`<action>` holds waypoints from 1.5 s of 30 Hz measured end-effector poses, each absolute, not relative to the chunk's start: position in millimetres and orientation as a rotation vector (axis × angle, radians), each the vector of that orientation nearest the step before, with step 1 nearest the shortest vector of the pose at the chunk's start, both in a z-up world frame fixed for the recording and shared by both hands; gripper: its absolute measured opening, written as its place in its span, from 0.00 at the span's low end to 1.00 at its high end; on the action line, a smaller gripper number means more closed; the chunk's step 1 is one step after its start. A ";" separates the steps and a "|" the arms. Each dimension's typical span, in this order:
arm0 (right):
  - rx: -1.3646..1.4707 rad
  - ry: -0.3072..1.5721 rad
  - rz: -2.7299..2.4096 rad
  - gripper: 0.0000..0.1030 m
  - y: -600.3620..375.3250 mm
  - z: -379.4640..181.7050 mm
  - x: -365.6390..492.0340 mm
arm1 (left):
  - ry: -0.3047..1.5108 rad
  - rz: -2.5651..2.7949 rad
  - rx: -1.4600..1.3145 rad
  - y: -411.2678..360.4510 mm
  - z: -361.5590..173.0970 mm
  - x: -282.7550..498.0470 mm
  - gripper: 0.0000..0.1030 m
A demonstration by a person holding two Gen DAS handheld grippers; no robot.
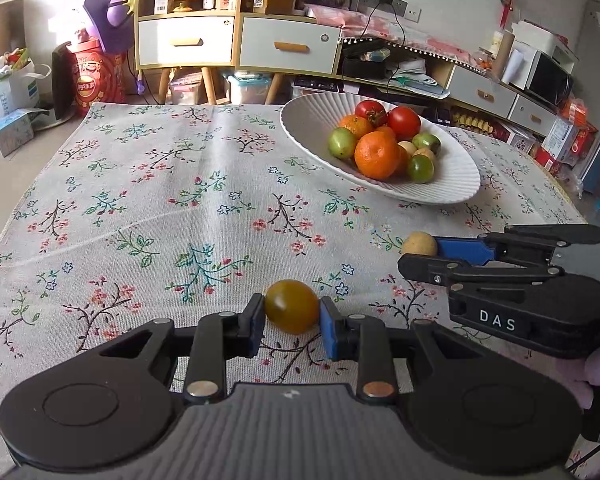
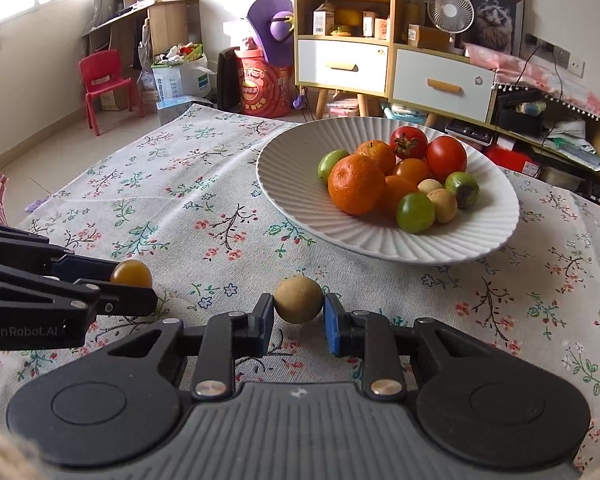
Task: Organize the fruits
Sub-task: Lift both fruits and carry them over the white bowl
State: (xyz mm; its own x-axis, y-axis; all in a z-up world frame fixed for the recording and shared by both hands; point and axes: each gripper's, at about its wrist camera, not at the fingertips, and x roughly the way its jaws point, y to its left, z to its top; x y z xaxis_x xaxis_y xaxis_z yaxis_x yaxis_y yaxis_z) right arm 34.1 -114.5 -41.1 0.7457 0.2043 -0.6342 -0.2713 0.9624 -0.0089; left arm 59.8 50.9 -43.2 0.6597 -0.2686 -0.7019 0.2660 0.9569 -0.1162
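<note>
Your left gripper (image 1: pixel 292 316) pinches a yellow tomato (image 1: pixel 292 306) — soft, bruisable; right gripper (image 2: pixel 299 307) pinches a longan (image 2: pixel 299 299) — light, brittle-shelled.

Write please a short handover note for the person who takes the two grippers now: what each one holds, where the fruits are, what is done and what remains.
Left gripper: jaws shut on the yellow-brown tomato, low over the floral tablecloth.
Right gripper: jaws shut on the small tan fruit, also low over the cloth.
White ribbed bowl: far right of the table, already holding oranges, red tomatoes, green fruits and small tan ones.
Done: most fruit is in the bowl; no other loose fruit shows on the cloth.
Left: carry both held fruits to the bowl and release them there.
</note>
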 end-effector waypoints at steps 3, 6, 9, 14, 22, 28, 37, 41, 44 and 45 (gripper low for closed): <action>-0.102 0.675 0.267 0.23 -120.7 -37.4 29.3 | 0.785 -0.329 -0.005 45.2 -40.5 59.3 0.21; -0.100 0.667 0.278 0.23 -128.3 -33.2 25.0 | 0.775 -0.349 -0.011 39.8 -37.0 59.0 0.21; -0.108 0.660 0.284 0.23 -136.2 -28.5 22.6 | 0.770 -0.361 -0.014 31.5 -32.4 59.6 0.21; -0.127 0.649 0.283 0.23 -151.1 -18.5 26.5 | 0.756 -0.372 -0.022 20.5 -24.9 60.4 0.21; -0.032 0.559 0.262 0.23 -182.4 -4.2 36.2 | 0.691 -0.409 -0.056 5.3 -15.3 59.5 0.21; -0.019 0.535 0.273 0.23 -190.1 5.5 55.9 | 0.672 -0.410 -0.032 -9.1 -7.1 73.6 0.21; -0.039 0.557 0.309 0.23 -200.3 -3.7 72.8 | 0.680 -0.450 -0.016 -41.8 -15.7 113.3 0.21; -0.039 0.567 0.316 0.23 -202.2 -8.0 79.7 | 0.711 -0.436 -0.051 -43.6 -27.1 123.0 0.21; -0.039 0.574 0.315 0.23 -204.1 -11.0 83.6 | 0.723 -0.434 -0.080 -44.5 -32.4 127.8 0.21; -0.036 0.575 0.313 0.23 -205.3 -11.7 84.6 | 0.722 -0.435 -0.080 -45.3 -32.9 128.1 0.21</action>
State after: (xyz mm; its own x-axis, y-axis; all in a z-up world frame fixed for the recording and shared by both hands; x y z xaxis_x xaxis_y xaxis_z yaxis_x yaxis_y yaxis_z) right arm 84.6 -205.3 -11.7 0.7932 0.2806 -0.5404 -0.3008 0.9522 0.0529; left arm 128.1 -45.3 -32.9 0.6655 -0.4121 -0.6224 0.3579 0.9078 -0.2185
